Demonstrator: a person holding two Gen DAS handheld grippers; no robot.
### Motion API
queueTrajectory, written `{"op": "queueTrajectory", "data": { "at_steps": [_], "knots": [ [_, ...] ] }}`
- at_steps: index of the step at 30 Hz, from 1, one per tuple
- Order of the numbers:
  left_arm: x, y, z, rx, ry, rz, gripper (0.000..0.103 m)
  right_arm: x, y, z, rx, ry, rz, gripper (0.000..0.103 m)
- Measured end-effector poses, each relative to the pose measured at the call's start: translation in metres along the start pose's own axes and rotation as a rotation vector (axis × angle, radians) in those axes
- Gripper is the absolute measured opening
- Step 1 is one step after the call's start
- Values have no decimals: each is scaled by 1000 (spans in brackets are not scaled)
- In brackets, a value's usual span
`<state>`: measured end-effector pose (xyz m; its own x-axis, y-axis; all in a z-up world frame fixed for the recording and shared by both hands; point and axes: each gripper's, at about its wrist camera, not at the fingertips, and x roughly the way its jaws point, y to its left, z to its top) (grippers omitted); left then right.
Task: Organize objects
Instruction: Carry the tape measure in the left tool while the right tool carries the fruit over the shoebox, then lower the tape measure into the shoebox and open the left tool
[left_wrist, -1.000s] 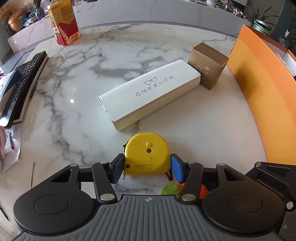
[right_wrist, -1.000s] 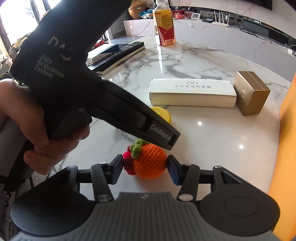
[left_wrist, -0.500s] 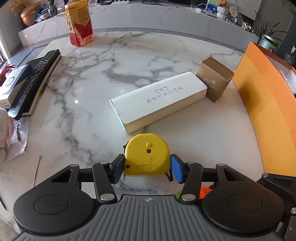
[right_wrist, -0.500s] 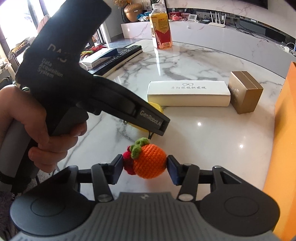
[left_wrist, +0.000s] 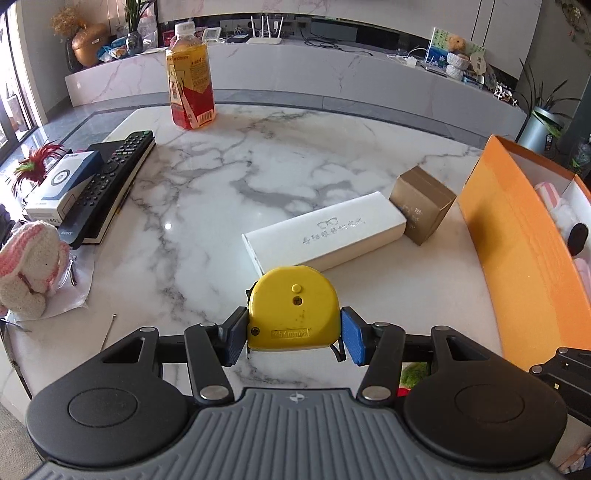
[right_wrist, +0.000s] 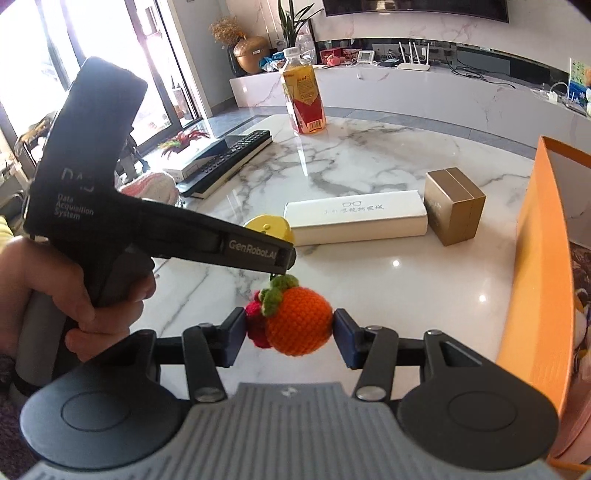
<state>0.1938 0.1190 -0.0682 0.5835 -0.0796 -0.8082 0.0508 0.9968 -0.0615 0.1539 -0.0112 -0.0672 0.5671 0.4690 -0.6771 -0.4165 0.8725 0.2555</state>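
L wrist view: left gripper (left_wrist: 293, 334) clamped on yellow tape measure (left_wrist: 293, 308), held above marble table (left_wrist: 295, 155), w/ white glasses box (left_wrist: 325, 230) just beyond, gold box (left_wrist: 423, 205) touching its far end, orange box (left_wrist: 517, 240) at right. R wrist view: right gripper (right_wrist: 290, 334) clamped on crochet orange (right_wrist: 297, 321) over table (right_wrist: 369, 155), nr orange box (right_wrist: 535, 258) wall; tape measure (right_wrist: 267, 227) partly hidden behind left gripper body.

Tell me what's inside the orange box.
In the left wrist view, the orange box holds pink-and-white striped soft items and a small black object. Its near wall hides the rest of the interior.
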Motion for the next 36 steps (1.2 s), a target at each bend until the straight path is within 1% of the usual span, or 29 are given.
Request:
{"op": "queueTrajectory", "data": {
  "at_steps": [2,5,9,14,18,21,23,25,27,31,36],
  "knots": [
    [-11,-7,7,-8,-26,3,62,-17,-1,4,3,-32,3,53],
    [-20,-22,20,3,-37,21,62,-43,-9,12,25,-72,-5,53],
    [-31,-44,40,6,-45,-44,62,-77,-25,23,35,-110,-59,53],
    [-44,-84,71,63,-69,-92,62,-117,-58,34,45,-158,-155,53],
    [-44,-114,96,72,-67,-143,62,-133,-88,45,56,-174,-226,53],
    [-34,-142,111,110,-50,-175,62,-132,-111,53,73,-166,-262,53],
    [-25,-161,116,139,-29,-198,62,-128,-125,56,81,-176,-303,53],
    [-11,-179,121,158,2,-230,62,-122,-136,58,70,-168,-347,53],
    [3,-195,124,173,33,-253,62,-109,-146,59,69,-152,-352,53],
    [29,-221,128,210,70,-219,62,-89,-167,57,110,-105,-343,53],
    [52,-237,131,239,99,-196,62,-65,-194,52,187,-56,-314,53]
  ]
}}
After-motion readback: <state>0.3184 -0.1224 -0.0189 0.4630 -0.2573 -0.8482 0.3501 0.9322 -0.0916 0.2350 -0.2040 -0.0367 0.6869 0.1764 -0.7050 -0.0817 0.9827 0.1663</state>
